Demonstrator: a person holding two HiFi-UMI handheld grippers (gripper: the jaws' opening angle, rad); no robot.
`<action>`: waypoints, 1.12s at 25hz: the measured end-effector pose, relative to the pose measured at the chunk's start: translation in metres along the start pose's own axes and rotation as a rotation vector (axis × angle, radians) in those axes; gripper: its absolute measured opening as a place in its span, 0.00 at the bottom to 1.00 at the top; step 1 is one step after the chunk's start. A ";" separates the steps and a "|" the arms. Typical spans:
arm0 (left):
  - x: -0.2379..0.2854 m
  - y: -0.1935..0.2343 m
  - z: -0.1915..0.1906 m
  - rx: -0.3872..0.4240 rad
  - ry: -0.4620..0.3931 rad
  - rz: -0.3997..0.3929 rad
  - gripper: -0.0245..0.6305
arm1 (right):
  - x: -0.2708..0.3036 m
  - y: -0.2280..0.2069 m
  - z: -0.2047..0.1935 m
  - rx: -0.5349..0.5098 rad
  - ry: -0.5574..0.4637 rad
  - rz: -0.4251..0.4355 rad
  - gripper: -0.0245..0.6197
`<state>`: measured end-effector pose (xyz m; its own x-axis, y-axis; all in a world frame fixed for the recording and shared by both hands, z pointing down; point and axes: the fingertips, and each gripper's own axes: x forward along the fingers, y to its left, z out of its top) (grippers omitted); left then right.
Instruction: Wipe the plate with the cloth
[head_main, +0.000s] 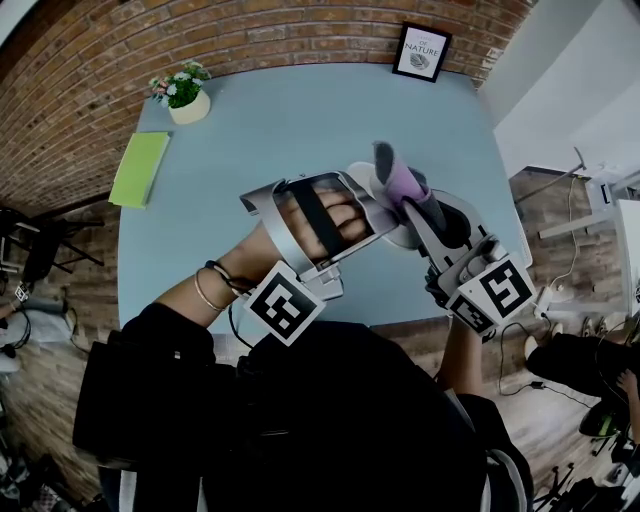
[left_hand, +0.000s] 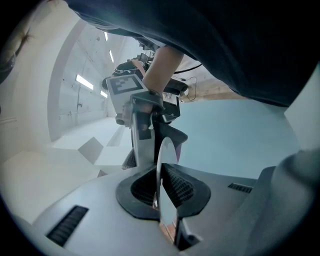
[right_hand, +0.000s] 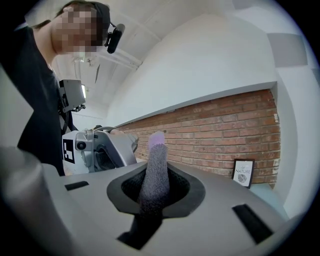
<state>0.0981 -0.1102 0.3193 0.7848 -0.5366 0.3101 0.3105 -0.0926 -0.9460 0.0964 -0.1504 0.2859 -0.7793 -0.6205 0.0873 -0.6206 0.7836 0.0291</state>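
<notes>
A white plate (head_main: 402, 238) hangs above the table, and my left gripper (head_main: 375, 215) is shut on its rim. In the left gripper view the plate (left_hand: 164, 165) stands edge-on between the pads, at my left gripper (left_hand: 161, 192). A grey and purple cloth (head_main: 397, 178) is rolled up and sticks out of my right gripper (head_main: 415, 200), which is shut on it. It lies against the plate's face. In the right gripper view the cloth (right_hand: 155, 167) rises from my right gripper (right_hand: 154, 192), with the left gripper's body just to the left.
The light blue table (head_main: 290, 130) carries a potted plant (head_main: 185, 100), a green notebook (head_main: 140, 168) at the left edge and a framed picture (head_main: 421, 52) against the brick wall. Wooden floor, cables and stands lie to the right.
</notes>
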 end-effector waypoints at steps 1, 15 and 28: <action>-0.001 0.000 0.001 0.001 -0.001 0.001 0.07 | 0.000 -0.003 -0.003 0.010 0.004 -0.007 0.10; -0.006 0.000 0.005 -0.002 -0.013 0.009 0.08 | -0.010 -0.039 -0.049 0.101 0.063 -0.120 0.10; -0.004 -0.008 0.002 0.006 -0.009 -0.013 0.07 | -0.023 -0.064 -0.033 0.069 0.029 -0.186 0.10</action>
<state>0.0936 -0.1056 0.3259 0.7854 -0.5282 0.3228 0.3235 -0.0944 -0.9415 0.1575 -0.1852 0.3143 -0.6484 -0.7525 0.1153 -0.7590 0.6508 -0.0204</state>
